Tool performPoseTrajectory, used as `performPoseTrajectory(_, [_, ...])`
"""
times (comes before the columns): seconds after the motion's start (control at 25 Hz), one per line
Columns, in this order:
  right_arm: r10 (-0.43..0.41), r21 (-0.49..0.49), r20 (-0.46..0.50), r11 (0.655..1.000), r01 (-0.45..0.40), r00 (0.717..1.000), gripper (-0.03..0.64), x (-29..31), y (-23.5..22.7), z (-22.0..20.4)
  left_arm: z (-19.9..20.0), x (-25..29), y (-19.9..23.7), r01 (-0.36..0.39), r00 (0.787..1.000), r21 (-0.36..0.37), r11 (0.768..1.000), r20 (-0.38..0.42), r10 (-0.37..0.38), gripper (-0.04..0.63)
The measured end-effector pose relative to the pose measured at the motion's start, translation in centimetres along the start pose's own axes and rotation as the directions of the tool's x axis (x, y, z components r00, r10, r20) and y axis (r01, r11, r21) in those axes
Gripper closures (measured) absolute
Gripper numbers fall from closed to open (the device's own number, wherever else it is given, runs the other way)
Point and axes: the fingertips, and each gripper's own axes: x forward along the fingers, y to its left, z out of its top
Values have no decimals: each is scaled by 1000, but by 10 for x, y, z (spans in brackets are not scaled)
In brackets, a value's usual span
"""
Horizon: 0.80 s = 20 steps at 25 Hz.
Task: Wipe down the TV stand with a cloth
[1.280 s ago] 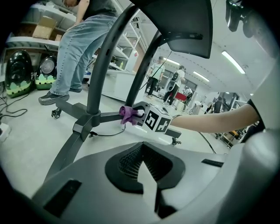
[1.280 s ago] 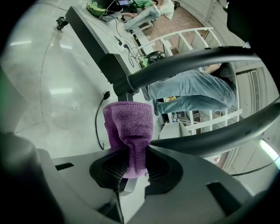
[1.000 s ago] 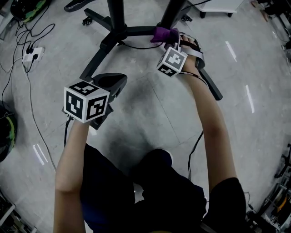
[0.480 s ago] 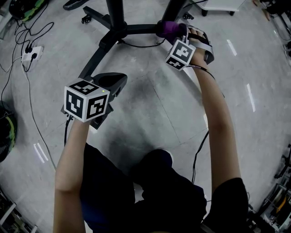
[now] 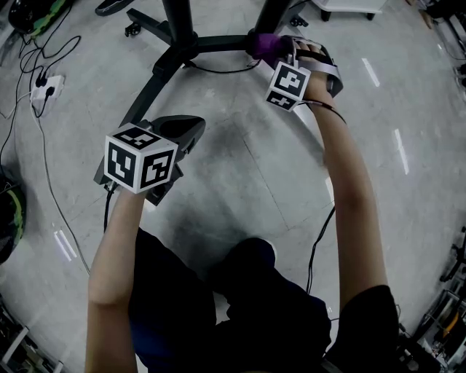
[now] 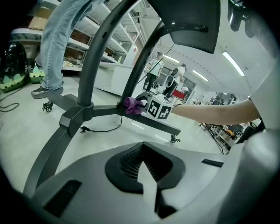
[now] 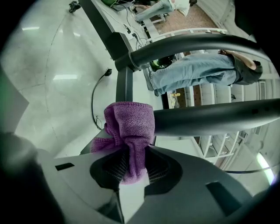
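The TV stand's black base (image 5: 156,69) spreads its legs over the grey floor at the top of the head view. A purple cloth (image 5: 265,44) is pressed against the crossbar where the right upright (image 5: 271,13) rises. My right gripper (image 5: 282,51) is shut on that cloth. In the right gripper view the cloth (image 7: 129,124) bunches out of the jaws and touches a black tube (image 7: 210,120). My left gripper (image 5: 188,131) hangs above the left leg, shut with nothing in it. From the left gripper view I see the cloth (image 6: 131,105) and the left leg (image 6: 50,142).
A black cable (image 5: 218,71) lies on the floor under the crossbar. A white power strip (image 5: 44,89) with cords sits at the left. A person in jeans (image 6: 59,48) stands beyond the stand. Shelving and a white cabinet (image 6: 111,78) lie behind.
My right gripper has carried the cloth up and slightly right along the crossbar towards the right upright. The left gripper has barely moved.
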Motion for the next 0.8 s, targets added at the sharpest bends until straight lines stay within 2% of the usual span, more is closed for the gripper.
performPoseTrajectory(0.32, [1, 5, 12, 1000, -1, 1000, 511, -6, 4, -5, -1, 8, -3, 18, 1000, -4, 1000, -6, -18, 588])
performPoseTrajectory(0.6, [13, 82, 22, 997, -15, 1000, 511, -16, 16, -21, -3, 18, -8, 34, 999, 1, 999, -19, -34, 588])
performPoseTrajectory(0.8, [11, 31, 16, 999, -12, 1000, 511, -23, 25, -28, -6, 30, -13, 52, 998, 4, 999, -36, -52, 588])
